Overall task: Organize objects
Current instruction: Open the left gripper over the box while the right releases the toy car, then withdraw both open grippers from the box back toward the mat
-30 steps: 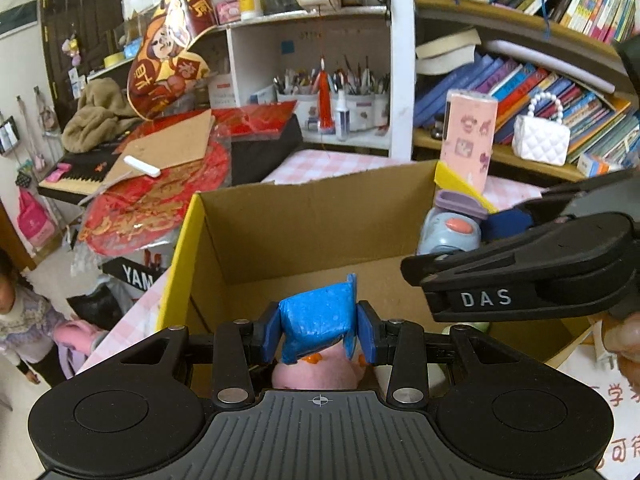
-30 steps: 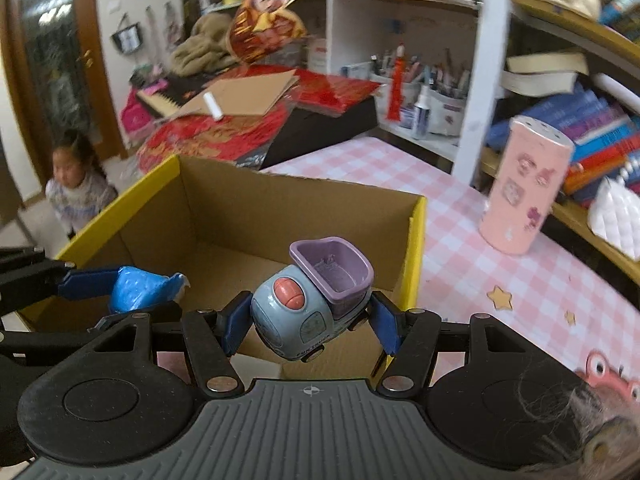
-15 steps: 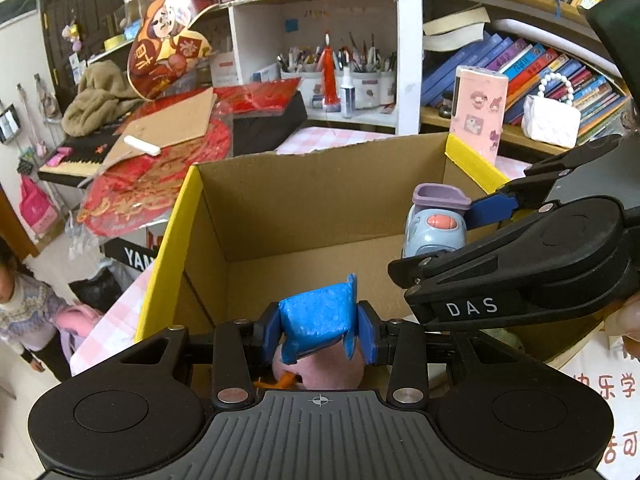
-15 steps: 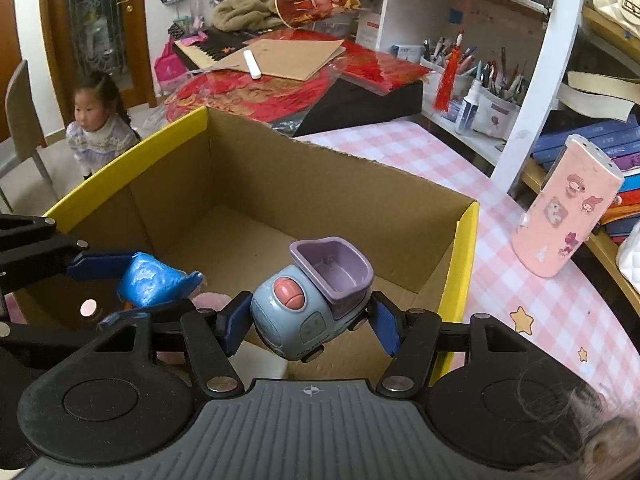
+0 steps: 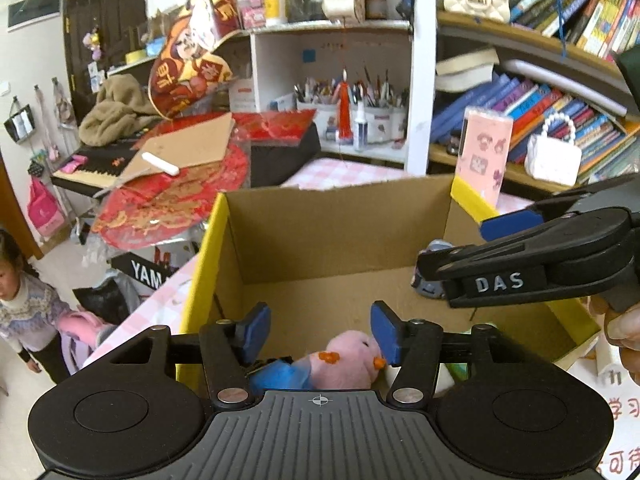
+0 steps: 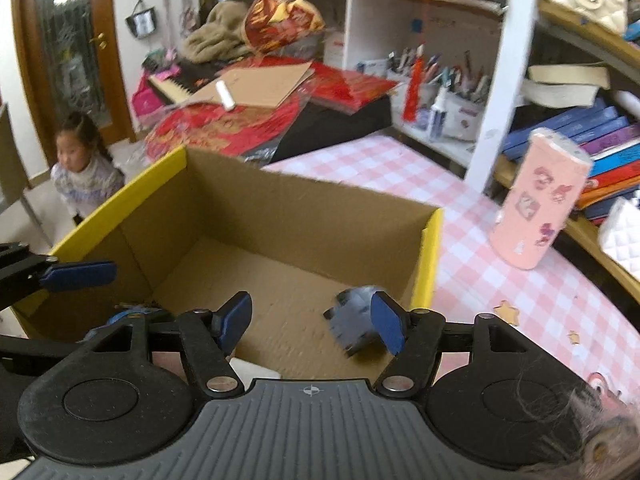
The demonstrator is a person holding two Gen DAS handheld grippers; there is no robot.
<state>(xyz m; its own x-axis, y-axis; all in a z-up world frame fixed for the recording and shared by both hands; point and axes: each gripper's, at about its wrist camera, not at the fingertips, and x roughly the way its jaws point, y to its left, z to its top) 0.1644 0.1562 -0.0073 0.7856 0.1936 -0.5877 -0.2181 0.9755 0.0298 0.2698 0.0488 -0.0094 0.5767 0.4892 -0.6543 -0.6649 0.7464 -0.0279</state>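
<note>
Both toys are basically in the cardboard box (image 5: 340, 232) now. Left tongs (image 5: 318, 330) have just spread, pink plush bird (image 5: 344, 364) lying loose below. Right tongs (image 6: 312, 322) just opened too, blue-grey toy truck (image 6: 352, 320) dropping inside. What's left I can't tell.

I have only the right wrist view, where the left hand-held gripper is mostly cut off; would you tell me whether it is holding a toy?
Observer: No. The left hand-held gripper has just been opening its jaws; the pink plush chick lies below them in the cardboard box.
Operator: Thank you. My toy car is a blur; where is it?
Observer: The left wrist view shows the toy car sharply, low by the box's right wall, partly hidden by the right hand-held gripper.
</note>
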